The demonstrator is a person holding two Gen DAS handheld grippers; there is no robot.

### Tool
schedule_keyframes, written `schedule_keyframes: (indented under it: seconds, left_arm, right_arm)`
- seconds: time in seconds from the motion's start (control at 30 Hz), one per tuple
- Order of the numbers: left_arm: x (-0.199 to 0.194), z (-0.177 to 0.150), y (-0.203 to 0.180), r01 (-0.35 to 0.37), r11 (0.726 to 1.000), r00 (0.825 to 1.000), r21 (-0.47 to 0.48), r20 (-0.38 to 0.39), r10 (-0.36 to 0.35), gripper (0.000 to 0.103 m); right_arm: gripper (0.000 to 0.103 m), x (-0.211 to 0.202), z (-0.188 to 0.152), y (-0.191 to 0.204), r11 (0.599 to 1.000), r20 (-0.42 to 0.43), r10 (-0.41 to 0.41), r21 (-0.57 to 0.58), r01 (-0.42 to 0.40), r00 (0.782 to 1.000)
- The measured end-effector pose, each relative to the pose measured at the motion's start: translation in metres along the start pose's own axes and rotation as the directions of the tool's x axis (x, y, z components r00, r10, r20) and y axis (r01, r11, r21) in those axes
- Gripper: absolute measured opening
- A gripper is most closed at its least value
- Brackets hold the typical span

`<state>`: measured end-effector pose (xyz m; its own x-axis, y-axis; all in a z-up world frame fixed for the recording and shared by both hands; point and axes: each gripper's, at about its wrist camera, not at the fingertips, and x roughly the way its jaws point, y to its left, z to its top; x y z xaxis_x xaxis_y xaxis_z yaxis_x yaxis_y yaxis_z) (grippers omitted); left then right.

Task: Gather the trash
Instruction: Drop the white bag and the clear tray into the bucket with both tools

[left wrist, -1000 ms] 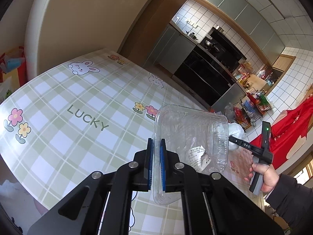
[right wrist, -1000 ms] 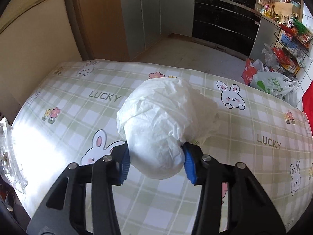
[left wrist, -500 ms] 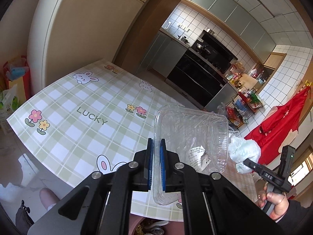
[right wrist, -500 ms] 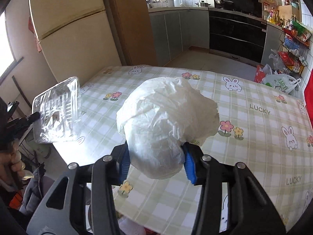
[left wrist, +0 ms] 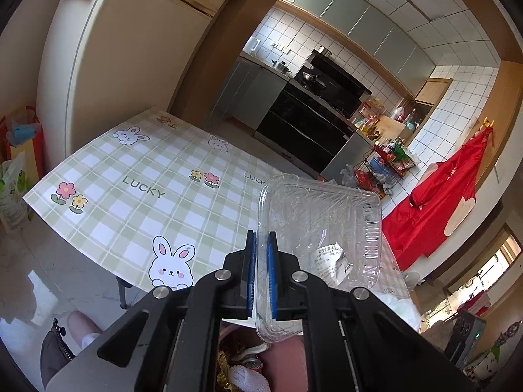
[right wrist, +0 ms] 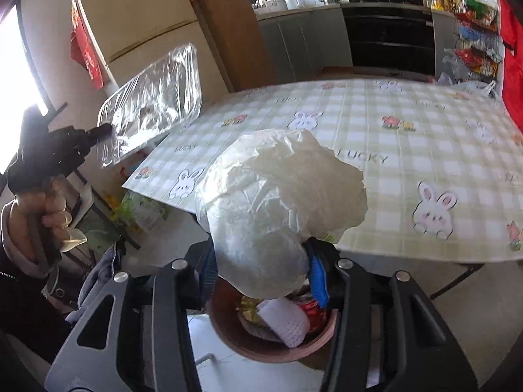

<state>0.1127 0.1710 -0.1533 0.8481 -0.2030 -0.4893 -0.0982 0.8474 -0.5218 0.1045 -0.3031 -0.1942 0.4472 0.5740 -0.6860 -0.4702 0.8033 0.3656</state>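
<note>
My left gripper [left wrist: 261,258] is shut on the rim of a clear plastic clamshell box [left wrist: 322,238] with a torn paper label inside, held in the air off the table's near edge. The box [right wrist: 153,98] and the left gripper [right wrist: 98,130] also show at the left of the right wrist view. My right gripper [right wrist: 261,261] is shut on a crumpled white plastic bag [right wrist: 278,205], held directly above a brown round bin [right wrist: 261,343] on the floor. The bin holds a red can, white foam netting and wrappers; it also shows in the left wrist view [left wrist: 291,359].
A table with a green checked rabbit-print cloth [right wrist: 408,137] stands beyond the bin, its near edge close to both grippers. A cream fridge [left wrist: 108,65] stands left of it. Bags [left wrist: 13,183] sit on the floor by the fridge. A red apron [left wrist: 438,202] hangs at right.
Both grippers have pulled back off the table and lowered towards the floor with their loads. The brown bin has come into view beneath the white bag and the clear box.
</note>
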Motion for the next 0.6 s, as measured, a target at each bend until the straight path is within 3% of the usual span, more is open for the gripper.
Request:
schedule_keyframes:
  seconds: [0.2,0.33,0.6]
  left_arm:
    - [-0.019,-0.012,-0.001,0.033,0.999,0.999,-0.013,-0.002,-0.033,0.007]
    - [-0.029,-0.016,0.0,0.038,0.999,0.999,-0.012,0.006,-0.037,0.007]
    - [-0.033,-0.018,0.001,0.049,0.999,0.999,-0.005,-0.004,-0.049,0.007]
  right_arm:
    - [0.05,0.034,-0.011,0.013,1.0,-0.104,0.019,0.012,-0.018,0.994]
    - [0.061,0.05,-0.007,0.017,0.999,-0.156,0.024,0.034,-0.019,0.987]
    - [0.085,0.04,0.0,0.012,0.998,-0.113,-0.033,0.052,0.039,0.993]
